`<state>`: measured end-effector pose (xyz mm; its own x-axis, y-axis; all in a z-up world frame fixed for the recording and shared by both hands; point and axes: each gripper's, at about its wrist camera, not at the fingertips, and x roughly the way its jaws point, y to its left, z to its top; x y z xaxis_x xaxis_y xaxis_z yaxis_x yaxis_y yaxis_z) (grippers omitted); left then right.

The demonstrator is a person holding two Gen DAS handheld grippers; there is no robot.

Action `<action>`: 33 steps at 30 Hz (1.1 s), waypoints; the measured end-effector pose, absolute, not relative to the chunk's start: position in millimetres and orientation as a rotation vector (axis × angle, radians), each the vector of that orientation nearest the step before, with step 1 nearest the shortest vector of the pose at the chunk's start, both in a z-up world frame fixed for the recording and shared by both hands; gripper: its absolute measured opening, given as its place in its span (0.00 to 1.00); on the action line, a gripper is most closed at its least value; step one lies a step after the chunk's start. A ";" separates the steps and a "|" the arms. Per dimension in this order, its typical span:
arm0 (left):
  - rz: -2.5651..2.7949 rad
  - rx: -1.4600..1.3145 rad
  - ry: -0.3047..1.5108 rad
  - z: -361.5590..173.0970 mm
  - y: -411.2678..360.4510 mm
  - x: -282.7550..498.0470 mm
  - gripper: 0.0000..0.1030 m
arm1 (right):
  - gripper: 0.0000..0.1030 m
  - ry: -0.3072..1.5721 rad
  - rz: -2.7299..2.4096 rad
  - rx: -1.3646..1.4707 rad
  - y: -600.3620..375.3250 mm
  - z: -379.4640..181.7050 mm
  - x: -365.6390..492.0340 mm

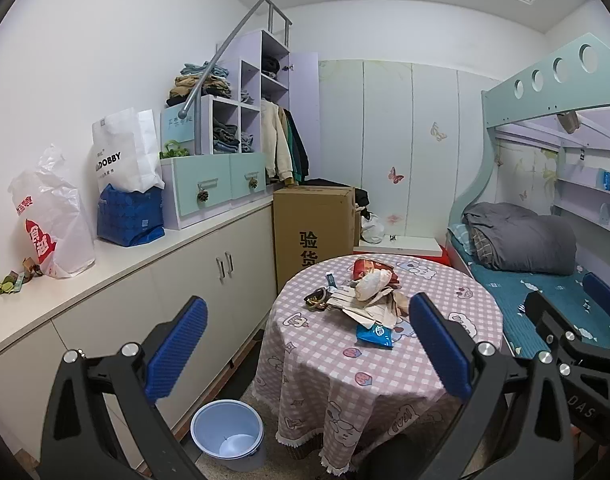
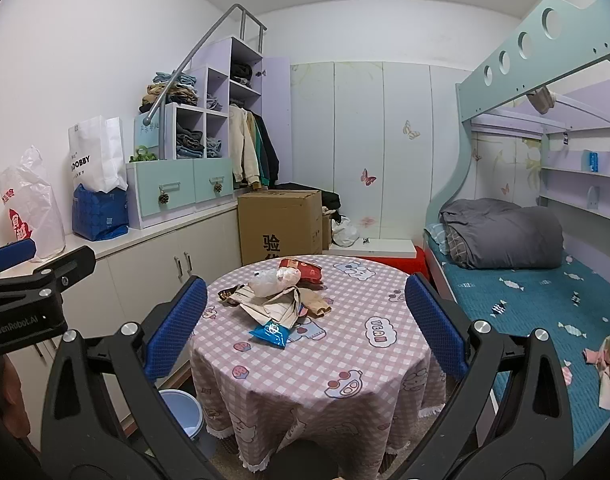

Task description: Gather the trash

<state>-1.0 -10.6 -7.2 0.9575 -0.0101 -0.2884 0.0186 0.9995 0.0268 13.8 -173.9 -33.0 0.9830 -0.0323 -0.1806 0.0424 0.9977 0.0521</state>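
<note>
A pile of trash lies on a round table with a pink checked cloth (image 1: 385, 368) (image 2: 305, 368): a blue wrapper (image 1: 375, 335) (image 2: 269, 333), crumpled brown paper (image 1: 379, 306) (image 2: 279, 304), a clear plastic bag (image 1: 371, 283) (image 2: 275, 279), a red packet (image 1: 371, 266) (image 2: 303, 268) and a dark wrapper (image 1: 317, 299). A light blue bin (image 1: 228, 434) (image 2: 183, 412) stands on the floor left of the table. My left gripper (image 1: 307, 350) is open and empty, short of the table. My right gripper (image 2: 305, 336) is open and empty, also short of it.
A white cabinet counter (image 1: 117, 256) runs along the left wall with bags (image 1: 53, 220) and a drawer unit (image 1: 209, 184). A cardboard box (image 1: 313, 228) stands behind the table. A bunk bed (image 2: 525, 300) with a grey duvet is at the right.
</note>
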 end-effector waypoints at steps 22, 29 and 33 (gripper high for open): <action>-0.022 0.038 0.296 -4.8 -10.3 -0.9 0.96 | 0.94 0.182 -0.038 0.057 -175.8 -31.4 10.3; -0.022 0.038 0.295 -5.0 -10.5 -0.6 0.96 | 0.94 0.182 -0.039 0.055 -175.7 -31.6 9.7; -0.022 0.037 0.295 -4.3 -9.8 -0.5 0.96 | 0.94 0.182 -0.039 0.056 -175.5 -32.4 8.8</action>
